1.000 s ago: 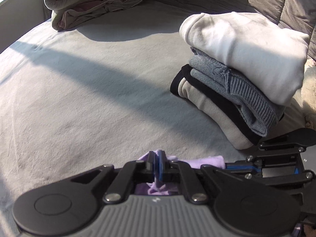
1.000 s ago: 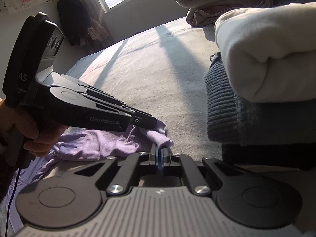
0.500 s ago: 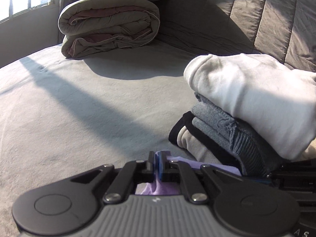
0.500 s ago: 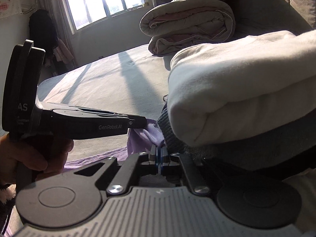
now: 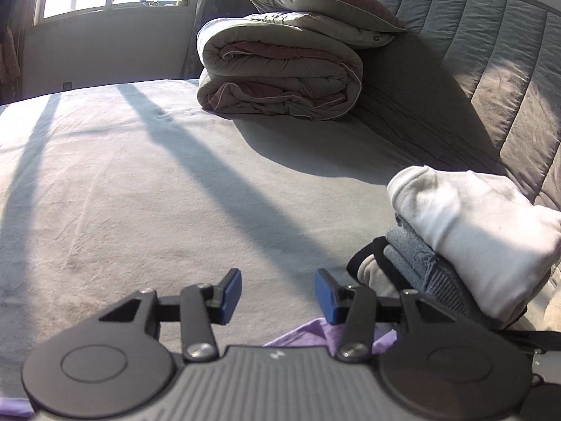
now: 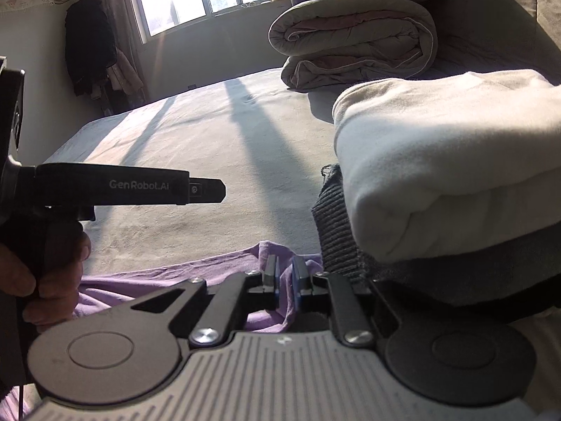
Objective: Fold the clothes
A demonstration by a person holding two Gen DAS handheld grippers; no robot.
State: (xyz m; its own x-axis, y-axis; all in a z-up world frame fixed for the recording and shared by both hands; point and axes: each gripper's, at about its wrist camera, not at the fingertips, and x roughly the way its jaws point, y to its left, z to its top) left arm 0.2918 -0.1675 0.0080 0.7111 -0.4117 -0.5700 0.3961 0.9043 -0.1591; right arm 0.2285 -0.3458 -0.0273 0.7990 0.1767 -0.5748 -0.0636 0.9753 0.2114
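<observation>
Left gripper [image 5: 278,294] opening over bare bed sheet [image 5: 140,193], nothing between the jaws. Right gripper [image 6: 284,275] opening slightly, purple garment [image 6: 175,273] fold between them, beside folded clothes stack [image 6: 438,182].

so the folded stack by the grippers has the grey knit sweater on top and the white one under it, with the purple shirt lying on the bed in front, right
Not quite: the order is reversed. The white sweater lies on top and the grey knit sweater is under it, as the left wrist view shows. The purple shirt does lie on the bed in front of the stack.
</observation>
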